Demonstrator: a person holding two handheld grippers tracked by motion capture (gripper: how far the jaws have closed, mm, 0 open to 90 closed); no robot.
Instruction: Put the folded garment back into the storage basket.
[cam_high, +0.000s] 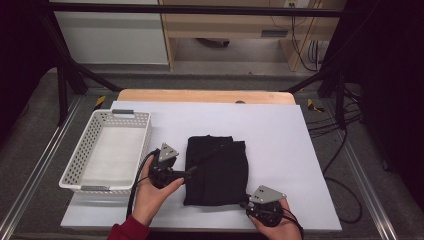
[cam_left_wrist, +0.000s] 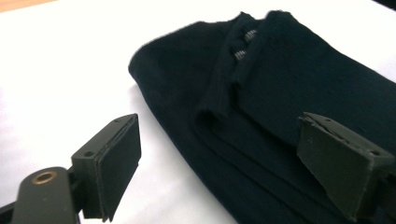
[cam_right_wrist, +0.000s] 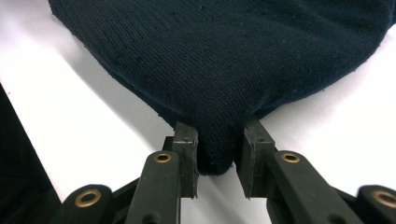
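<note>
A folded black knit garment (cam_high: 216, 170) lies on the white sheet (cam_high: 280, 135) in the middle of the table. My left gripper (cam_high: 192, 171) is at the garment's left edge, and in the left gripper view its jaws stand wide open, one over the sheet, one over the cloth (cam_left_wrist: 280, 93). My right gripper (cam_high: 248, 204) is at the garment's near right corner. In the right gripper view (cam_right_wrist: 217, 158) its jaws pinch a fold of the black garment (cam_right_wrist: 219, 70) between them.
A white perforated plastic basket (cam_high: 80, 165) stands on the sheet left of the garment, close to my left hand. The sheet's near edge runs just below both hands. Black frame bars and cables lie beyond the table's right and far sides.
</note>
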